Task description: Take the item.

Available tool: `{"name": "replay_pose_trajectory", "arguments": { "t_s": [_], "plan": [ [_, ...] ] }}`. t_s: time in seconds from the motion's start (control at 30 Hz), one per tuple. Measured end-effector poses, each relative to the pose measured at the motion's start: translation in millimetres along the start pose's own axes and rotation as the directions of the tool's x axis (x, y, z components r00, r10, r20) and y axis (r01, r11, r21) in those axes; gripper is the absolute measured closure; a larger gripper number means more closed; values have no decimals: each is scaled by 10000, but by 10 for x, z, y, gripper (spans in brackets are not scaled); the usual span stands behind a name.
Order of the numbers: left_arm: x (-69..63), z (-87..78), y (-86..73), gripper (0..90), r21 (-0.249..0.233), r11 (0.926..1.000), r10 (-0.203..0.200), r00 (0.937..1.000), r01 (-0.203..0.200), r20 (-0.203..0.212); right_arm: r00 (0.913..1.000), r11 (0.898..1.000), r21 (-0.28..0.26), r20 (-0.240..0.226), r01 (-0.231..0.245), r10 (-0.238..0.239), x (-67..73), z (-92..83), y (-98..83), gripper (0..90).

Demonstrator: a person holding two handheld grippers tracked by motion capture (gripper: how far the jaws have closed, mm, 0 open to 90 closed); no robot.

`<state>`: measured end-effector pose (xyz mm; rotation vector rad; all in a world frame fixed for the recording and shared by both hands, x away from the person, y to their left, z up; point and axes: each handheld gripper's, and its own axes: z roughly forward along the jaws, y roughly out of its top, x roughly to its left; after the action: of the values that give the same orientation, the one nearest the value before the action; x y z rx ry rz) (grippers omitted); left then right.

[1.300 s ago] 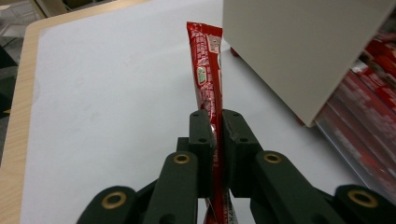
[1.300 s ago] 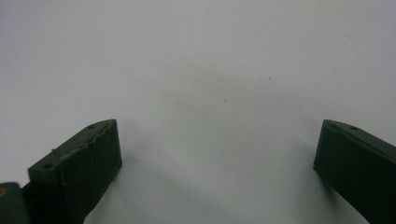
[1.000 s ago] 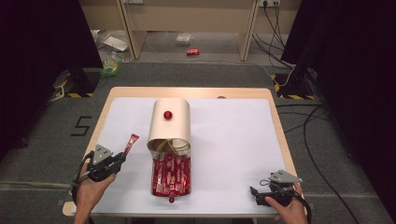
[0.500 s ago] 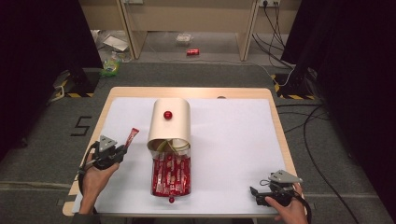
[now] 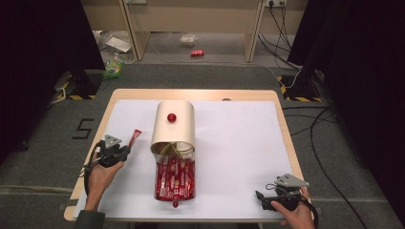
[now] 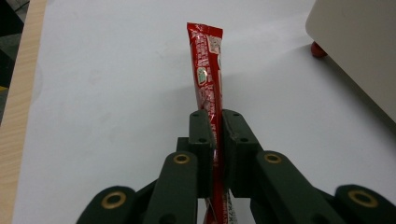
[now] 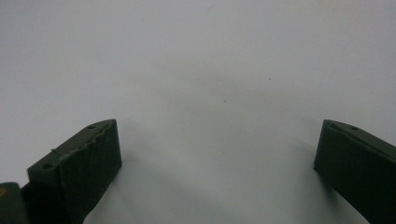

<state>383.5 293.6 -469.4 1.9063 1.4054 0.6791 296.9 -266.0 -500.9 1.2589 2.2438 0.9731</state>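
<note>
The left tool (image 6: pixel 212 140) is clenched on a red packet (image 6: pixel 208 70), carried left of the tray (image 5: pixel 175 183). The right tool (image 7: pixel 217 154) rests released on the tabletop (image 5: pixel 239 143).

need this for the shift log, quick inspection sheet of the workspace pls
surface: white sheet on a wooden table
job's things: red sachet; beige canister lying on its side; clear tray full of red sachets
clutter: nothing seen on the table
grippers: left tongs shut on the red sachet; right tongs open, nothing between them
cables: black cables on the floor at the right
surroundings: dark carpet, litter and a red can beyond the table
</note>
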Motion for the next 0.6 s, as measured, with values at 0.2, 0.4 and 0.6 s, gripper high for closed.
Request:
{"name": "replay_pose_trajectory", "arguments": {
  "t_s": [0.2, 0.4, 0.6],
  "plan": [
    [20, 65, 4, 825, 136, 9999, -63, 10000, 63, -8, 10000, 10000, 2, -2, -3, 3, 0, 0, 0, 10],
    [28, 156, 18, 825, 320, 9994, -131, 9999, 135, -109, 10000, 10000, 2, 0, -1, 1, 1, 0, 0, 10],
    [39, 229, 6, 822, 575, 9983, -71, 9994, 90, -340, 10000, 10000, -1, -4, -1, 1, 0, 0, 0, 10]
  ]
}}
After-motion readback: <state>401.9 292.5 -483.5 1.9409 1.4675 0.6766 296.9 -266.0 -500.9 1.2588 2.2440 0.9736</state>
